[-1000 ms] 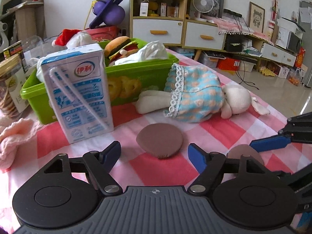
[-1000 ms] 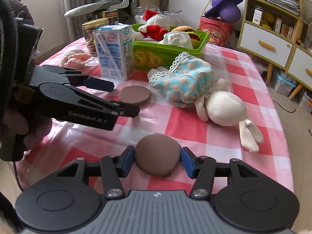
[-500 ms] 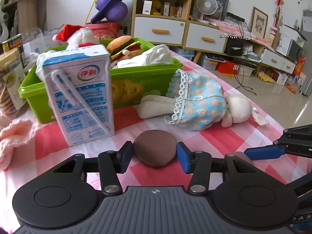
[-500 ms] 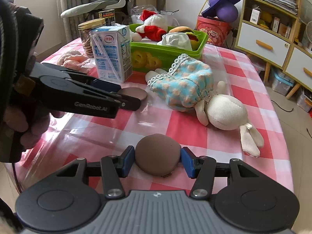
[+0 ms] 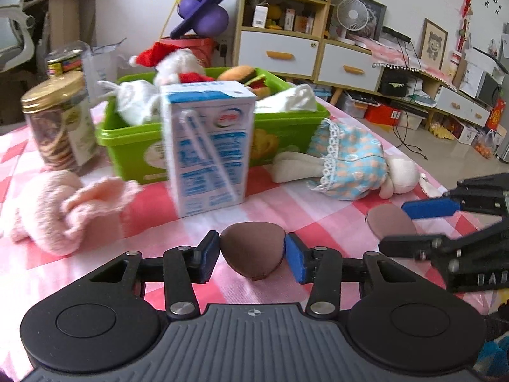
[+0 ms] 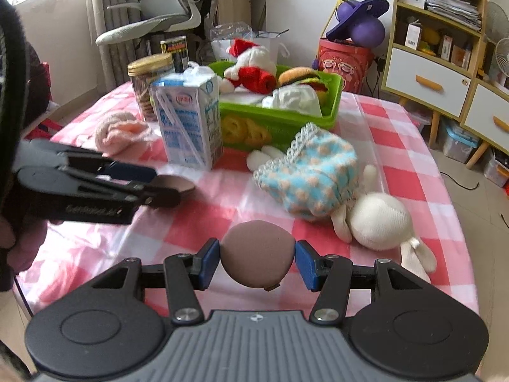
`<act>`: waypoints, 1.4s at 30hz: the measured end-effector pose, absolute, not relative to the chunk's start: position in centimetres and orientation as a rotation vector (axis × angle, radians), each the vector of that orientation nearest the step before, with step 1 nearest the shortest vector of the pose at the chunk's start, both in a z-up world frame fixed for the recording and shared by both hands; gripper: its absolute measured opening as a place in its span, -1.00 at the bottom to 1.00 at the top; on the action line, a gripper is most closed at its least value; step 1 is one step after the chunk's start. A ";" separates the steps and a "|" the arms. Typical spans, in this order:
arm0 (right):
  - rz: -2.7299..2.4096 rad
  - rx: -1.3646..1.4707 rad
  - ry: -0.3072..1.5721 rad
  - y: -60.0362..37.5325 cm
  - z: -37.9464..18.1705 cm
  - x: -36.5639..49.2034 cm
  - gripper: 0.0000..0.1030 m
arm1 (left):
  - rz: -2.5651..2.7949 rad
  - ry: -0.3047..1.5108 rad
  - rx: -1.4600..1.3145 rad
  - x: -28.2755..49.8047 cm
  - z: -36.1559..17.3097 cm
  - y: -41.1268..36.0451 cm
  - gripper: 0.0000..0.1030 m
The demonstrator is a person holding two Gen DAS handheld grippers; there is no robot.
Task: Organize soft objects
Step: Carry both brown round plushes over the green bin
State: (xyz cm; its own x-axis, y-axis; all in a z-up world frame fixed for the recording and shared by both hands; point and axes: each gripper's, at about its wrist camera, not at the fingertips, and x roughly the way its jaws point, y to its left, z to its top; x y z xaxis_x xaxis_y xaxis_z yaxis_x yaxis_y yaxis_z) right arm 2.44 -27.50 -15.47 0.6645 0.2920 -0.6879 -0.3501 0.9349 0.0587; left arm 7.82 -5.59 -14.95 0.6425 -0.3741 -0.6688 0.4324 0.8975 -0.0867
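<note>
The left gripper has just closed its jaws on a round brown sponge puff; the right gripper pinches its twin. Both probably feel light and squashy, so side edges suit; the green plastic bin sits at eleven o'clock.

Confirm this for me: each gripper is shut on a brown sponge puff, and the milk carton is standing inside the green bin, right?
Not quite. The milk carton stands on the checked tablecloth in front of the green bin, not inside it; the right wrist view shows this. The rest holds: the left gripper and the right gripper are each shut on a brown sponge puff.
</note>
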 end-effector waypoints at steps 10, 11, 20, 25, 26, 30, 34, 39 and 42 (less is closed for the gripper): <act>0.347 0.007 0.731 -26.7 -13.4 3.4 -0.45 | -0.450 0.701 0.053 6.6 -13.0 -2.9 -0.13; 0.345 0.015 0.726 -26.7 -13.2 3.5 -0.45 | -0.450 0.697 0.046 6.6 -12.7 -2.7 -0.13; 0.316 0.107 0.693 -26.9 -11.5 4.5 -0.45 | -0.438 0.652 -0.023 6.5 -10.9 -1.1 -0.14; 0.313 0.139 0.679 -26.7 -10.9 4.9 -0.45 | -0.428 0.618 -0.062 6.7 -9.8 -0.3 -0.15; 0.312 0.145 0.677 -26.7 -10.8 5.0 -0.45 | -0.425 0.614 -0.071 6.8 -9.6 -0.1 -0.15; 0.314 0.179 0.671 -26.5 -10.4 5.2 -0.45 | -0.412 0.584 -0.108 7.0 -8.7 0.5 -0.16; 0.326 0.202 0.654 -26.3 -9.7 5.6 -0.45 | -0.399 0.556 -0.149 7.4 -7.7 1.0 -0.16; 0.316 0.264 0.648 -26.2 -8.6 6.6 -0.45 | -0.373 0.528 -0.182 8.9 -6.1 1.3 -0.16; 0.295 0.347 0.650 -26.4 -7.7 7.8 -0.45 | -0.363 0.516 -0.198 10.5 -5.0 1.0 -0.16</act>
